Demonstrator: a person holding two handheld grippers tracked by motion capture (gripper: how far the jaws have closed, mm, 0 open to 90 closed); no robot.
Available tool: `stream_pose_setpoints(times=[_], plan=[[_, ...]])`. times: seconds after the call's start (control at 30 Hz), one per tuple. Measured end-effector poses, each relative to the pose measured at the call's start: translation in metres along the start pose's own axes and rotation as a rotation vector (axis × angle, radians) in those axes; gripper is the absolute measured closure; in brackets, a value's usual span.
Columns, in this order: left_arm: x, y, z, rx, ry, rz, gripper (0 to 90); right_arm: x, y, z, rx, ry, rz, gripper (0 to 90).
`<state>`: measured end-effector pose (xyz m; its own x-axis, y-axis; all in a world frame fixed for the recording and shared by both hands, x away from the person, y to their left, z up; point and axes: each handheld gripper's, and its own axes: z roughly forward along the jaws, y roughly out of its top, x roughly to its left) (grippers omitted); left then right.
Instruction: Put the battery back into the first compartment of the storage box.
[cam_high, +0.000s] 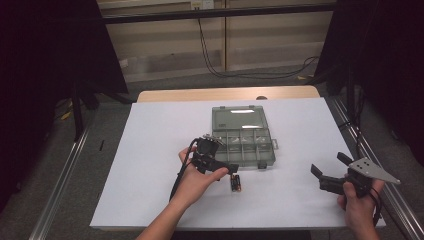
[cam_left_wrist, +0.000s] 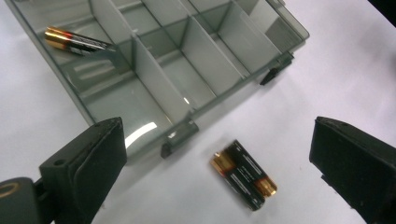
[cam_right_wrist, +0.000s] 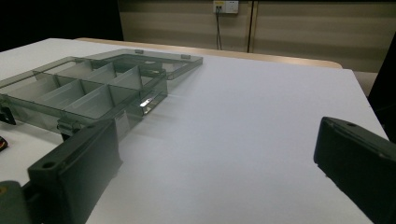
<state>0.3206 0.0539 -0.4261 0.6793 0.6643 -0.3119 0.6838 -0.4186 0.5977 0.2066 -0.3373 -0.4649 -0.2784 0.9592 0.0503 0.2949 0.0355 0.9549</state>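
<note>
A grey see-through compartment box (cam_high: 243, 145) lies open mid-table, its lid (cam_high: 239, 117) folded flat behind it. One black-and-gold battery (cam_left_wrist: 77, 42) lies in a corner compartment. Two more batteries (cam_left_wrist: 243, 174) lie side by side on the white tabletop just in front of the box (cam_left_wrist: 187, 60), also visible from above as batteries (cam_high: 235, 183). My left gripper (cam_high: 222, 160) hovers over them, open, with its jaws wide on either side and nothing held (cam_left_wrist: 217, 140). My right gripper (cam_high: 327, 165) is open and empty near the table's right front, facing the box (cam_right_wrist: 88, 88).
The white table surface (cam_high: 150, 150) spreads wide to the left and right of the box. A wooden edge (cam_high: 225, 93) runs along the back. Metal rails (cam_high: 60, 175) flank the table, and cables (cam_high: 215, 65) hang on the far wall.
</note>
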Motion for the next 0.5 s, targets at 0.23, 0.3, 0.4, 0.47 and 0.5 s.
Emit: stream_pose_setpoints(times=[0.23,0.3,0.4,0.47,0.5], plan=[[-0.008,-0.008,0.002,0.022,-0.017,0.008,4.6,0.0,0.0,0.0,-0.001,0.0,-0.004,0.0],[-0.009,-0.009,0.002,0.025,-0.015,0.013,5.2,0.0,0.0,0.0,0.0,0.001,-0.007,0.0],[-0.011,-0.013,0.001,0.041,-0.022,0.018,6.4,0.0,0.0,0.0,0.001,0.001,-0.007,0.0],[-0.011,-0.014,0.001,0.04,-0.025,0.015,9.2,0.0,0.0,0.001,0.003,0.002,-0.007,0.0],[-0.012,-0.016,0.002,0.049,-0.022,0.014,10.0,0.0,0.0,0.0,0.003,0.002,-0.005,0.0]])
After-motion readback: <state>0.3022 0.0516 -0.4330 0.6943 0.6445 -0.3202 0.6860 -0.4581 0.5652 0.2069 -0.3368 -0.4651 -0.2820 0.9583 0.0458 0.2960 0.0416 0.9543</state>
